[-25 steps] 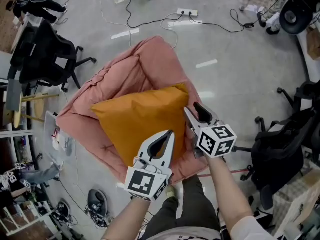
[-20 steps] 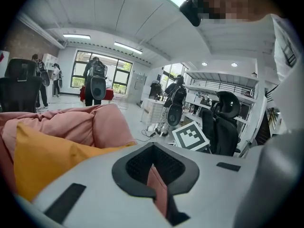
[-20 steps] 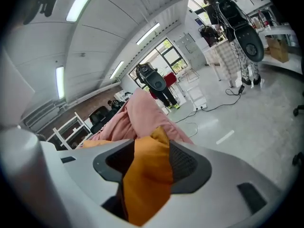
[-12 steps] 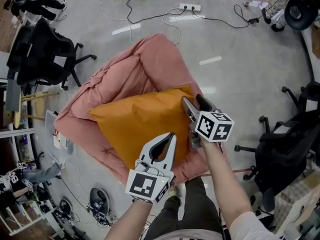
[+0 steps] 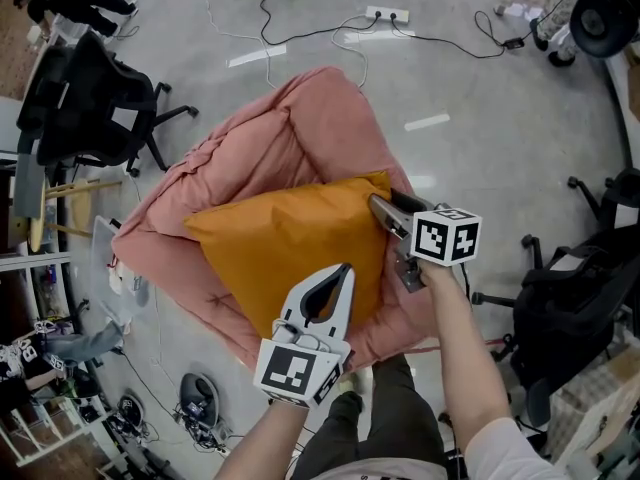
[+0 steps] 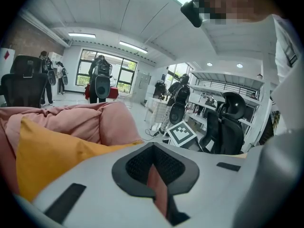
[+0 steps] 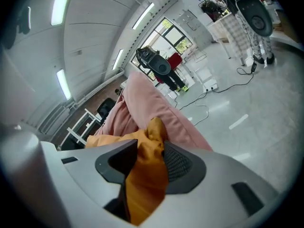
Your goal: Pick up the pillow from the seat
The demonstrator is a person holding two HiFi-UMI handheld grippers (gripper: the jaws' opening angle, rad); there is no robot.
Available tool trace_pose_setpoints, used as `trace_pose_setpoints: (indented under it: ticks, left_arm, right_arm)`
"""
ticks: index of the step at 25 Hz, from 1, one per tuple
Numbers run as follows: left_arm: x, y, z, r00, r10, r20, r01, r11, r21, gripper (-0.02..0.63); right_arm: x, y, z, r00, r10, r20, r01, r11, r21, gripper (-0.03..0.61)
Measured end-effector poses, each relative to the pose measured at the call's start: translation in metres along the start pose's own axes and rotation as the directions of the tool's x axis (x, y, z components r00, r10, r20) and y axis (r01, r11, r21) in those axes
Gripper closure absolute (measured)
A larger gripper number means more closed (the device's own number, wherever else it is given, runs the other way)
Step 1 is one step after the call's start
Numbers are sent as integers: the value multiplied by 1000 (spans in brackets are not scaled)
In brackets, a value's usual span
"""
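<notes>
Gripping the right corner of the orange pillow (image 5: 290,248), the right gripper (image 5: 383,200) has a bunch of the orange cloth between its jaws, which are closing on it; its own view shows the cloth filling the gap and touching both pads (image 7: 178,163). The pillow lies tilted in the hollow of the pink seat (image 5: 300,118), a fat padded thing on the floor (image 5: 500,158). The seat's puffed back and left wall rise behind and beside the pillow, and its front edge shows just below the pillow. The left gripper (image 5: 344,270) hangs over the pillow's front part with its jaws together at the tips. In its own view only a thin slit stays between the pads, with a sliver of pink in it, and I cannot tell whether that is cloth caught there or the seat seen through the slit. The person's legs (image 5: 385,418) stand right at the seat's front corner, under both arms. A black chair (image 5: 90,98) stands near the seat's left side, and another chair (image 5: 560,318) stands to the right, well apart from it. Behind the seat, cables (image 5: 300,30) trail over the floor to a power strip (image 5: 386,14), and a short white tape mark (image 5: 427,122) lies beside the seat's right flank.
</notes>
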State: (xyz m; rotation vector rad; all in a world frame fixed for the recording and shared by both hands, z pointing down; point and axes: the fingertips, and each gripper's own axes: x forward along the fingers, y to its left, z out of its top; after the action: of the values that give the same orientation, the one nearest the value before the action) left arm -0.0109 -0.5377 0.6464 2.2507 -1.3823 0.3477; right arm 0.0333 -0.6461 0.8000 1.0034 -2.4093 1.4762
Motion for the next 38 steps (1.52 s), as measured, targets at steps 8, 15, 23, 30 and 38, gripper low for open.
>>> trace_pose_setpoints:
  ticks: [8,15,23,30,38]
  left_arm:
    - [-9,1,0,1000,9,15,-9,1000,8,604]
    - [-33,1,-3,1000,22,20,-22,1000,0,604]
    - [-91,-5,14,997,21,80,-21,1000,5,604]
    - [-159,-22,48,983,5,185,-11,999,32,604]
    - [-238,-31,65,962,-1,274,-13,999,48,604]
  right_arm:
    - [-4,12,-13,1000,-1,-21,-2,988,-156,534]
    - [-38,51,-15,996,60,69,-38,957,-286,545]
    - [-108,141,-16,959,207,193,-147,948,-283,548]
    - [-146,222,-49,958,233,165,-154,908,-391,548]
    - [-182,303,-83,962,224,157,-121,863,-490,549]
